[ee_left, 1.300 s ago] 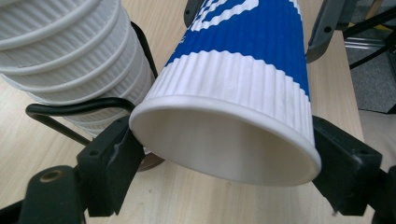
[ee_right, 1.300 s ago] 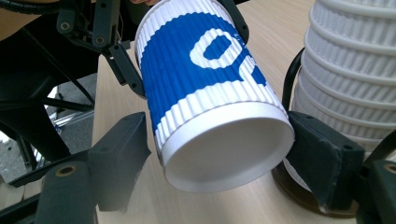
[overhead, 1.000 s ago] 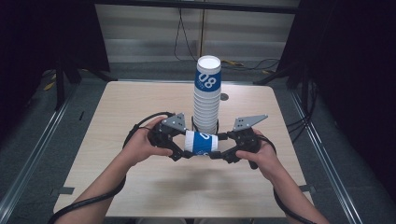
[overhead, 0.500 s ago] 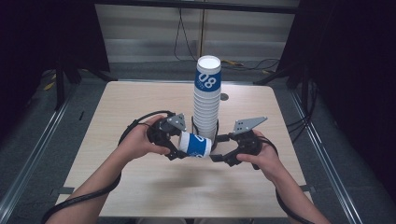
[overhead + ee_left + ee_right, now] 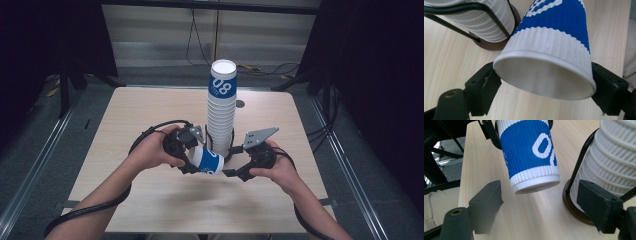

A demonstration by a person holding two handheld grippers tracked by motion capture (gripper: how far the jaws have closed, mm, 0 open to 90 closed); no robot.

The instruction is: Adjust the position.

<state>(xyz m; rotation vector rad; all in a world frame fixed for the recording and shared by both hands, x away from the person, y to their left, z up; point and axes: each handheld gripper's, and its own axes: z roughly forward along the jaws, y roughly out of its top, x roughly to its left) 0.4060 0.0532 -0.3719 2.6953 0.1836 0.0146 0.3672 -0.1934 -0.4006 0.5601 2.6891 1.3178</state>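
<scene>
Lying on its side at lower centre of the high view: one blue-and-white ribbed paper cup (image 5: 206, 161), clear of the pale wooden bench (image 5: 125, 120), carried at its mouth end by the left gripper (image 5: 189, 159).

Left: left gripper, black jaws clamped across the cup's rolled rim, one either side, as the left gripper view shows (image 5: 544, 72).

Centre: the cup. Judged light, thin-walled and easily crushed; the ribbed sleeve should give fair friction, the rolled rim and the base ring being the stiffest places to take hold. Squeezing mid-wall would likely dent it.

Right: right gripper (image 5: 231, 172), jaws apart and holding nothing; they have just been opening, and the cup's base hangs ahead of them in the right gripper view (image 5: 536, 183), untouched.

Behind, upper centre: tall stack of white ribbed paper cups (image 5: 221, 117) in a black wire holder on a brown round base (image 5: 574, 205).
</scene>
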